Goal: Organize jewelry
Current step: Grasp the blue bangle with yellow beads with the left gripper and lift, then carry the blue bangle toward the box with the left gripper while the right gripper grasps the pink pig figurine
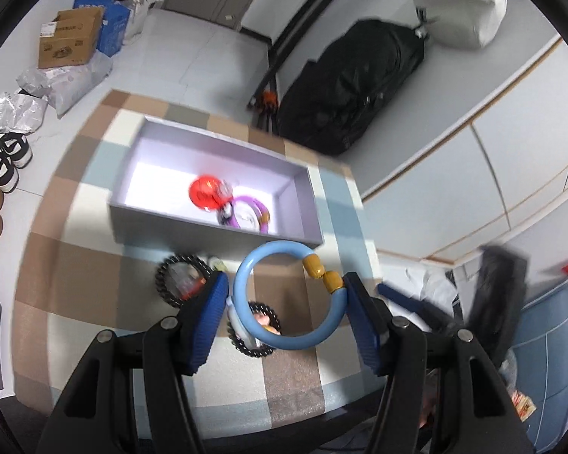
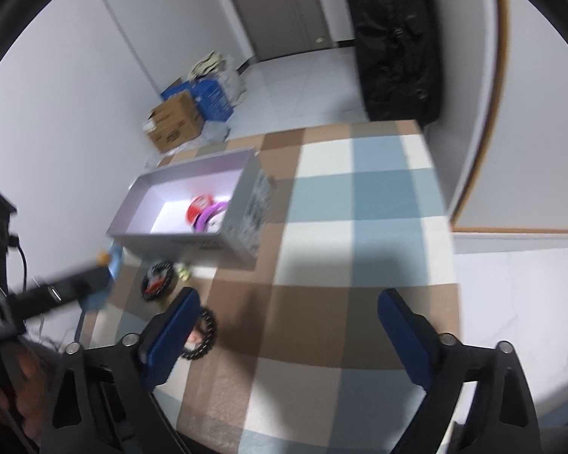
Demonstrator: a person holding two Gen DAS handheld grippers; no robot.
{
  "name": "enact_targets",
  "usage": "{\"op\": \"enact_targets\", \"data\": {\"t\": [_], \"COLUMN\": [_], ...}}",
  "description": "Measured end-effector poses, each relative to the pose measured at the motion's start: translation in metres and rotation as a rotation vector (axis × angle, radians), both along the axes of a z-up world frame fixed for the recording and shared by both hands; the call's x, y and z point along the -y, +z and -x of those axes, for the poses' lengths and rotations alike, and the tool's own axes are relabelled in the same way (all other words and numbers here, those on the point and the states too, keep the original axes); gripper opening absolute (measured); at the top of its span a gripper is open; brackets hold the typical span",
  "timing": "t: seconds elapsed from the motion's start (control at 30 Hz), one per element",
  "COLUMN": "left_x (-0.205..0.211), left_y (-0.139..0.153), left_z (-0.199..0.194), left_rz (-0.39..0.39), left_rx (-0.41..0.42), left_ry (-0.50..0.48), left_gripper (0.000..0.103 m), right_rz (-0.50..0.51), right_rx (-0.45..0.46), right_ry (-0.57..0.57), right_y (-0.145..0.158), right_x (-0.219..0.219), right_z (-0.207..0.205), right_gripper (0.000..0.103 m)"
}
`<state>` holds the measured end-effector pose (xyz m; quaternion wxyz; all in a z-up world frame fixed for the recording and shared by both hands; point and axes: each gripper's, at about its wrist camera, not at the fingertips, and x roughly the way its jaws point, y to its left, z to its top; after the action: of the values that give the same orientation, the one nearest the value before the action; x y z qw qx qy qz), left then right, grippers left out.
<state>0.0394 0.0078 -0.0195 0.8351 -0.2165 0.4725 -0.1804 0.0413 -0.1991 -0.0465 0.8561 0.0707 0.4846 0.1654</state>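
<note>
1. The left tongs point(image 1: 286, 304) squeeze one blue bangle point(image 1: 280, 295) with two yellow beads, held up over the checked counter point(image 1: 75, 265).
2. The right tongs point(image 2: 287, 340) are wide open with nothing in them.
3. One grey box point(image 1: 216, 227) holds one red thing point(image 1: 206, 191) and one purple bangle point(image 1: 252, 208).
4. Two black bead bracelets point(image 2: 157, 280) lie on the counter near the box.
5. The writing on the box is too blurry to read.

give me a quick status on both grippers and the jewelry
Left gripper shut on blue bangle. Right gripper open, empty. Two black bracelets outside box. Path clear.
</note>
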Motion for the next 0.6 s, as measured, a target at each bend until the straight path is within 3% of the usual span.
{"op": "enact_targets", "data": {"t": [0.3,0.6], "left_x": [-0.031,-0.046], "left_y": [0.000,-0.002], "left_z": [-0.003,0.000], "left_rz": [0.019,0.034], "left_rx": [0.010,-0.005], "left_ry": [0.090,0.104], "left_gripper": [0.057,0.057], "right_rz": [-0.024,0.051], "right_rx": [-0.009,-0.029], "right_ry": [0.223,0.280], "right_y": [-0.011,-0.027], "right_x": [-0.061,-0.094], "right_z": [0.015,0.015], "right_gripper": [0.076,0.058]}}
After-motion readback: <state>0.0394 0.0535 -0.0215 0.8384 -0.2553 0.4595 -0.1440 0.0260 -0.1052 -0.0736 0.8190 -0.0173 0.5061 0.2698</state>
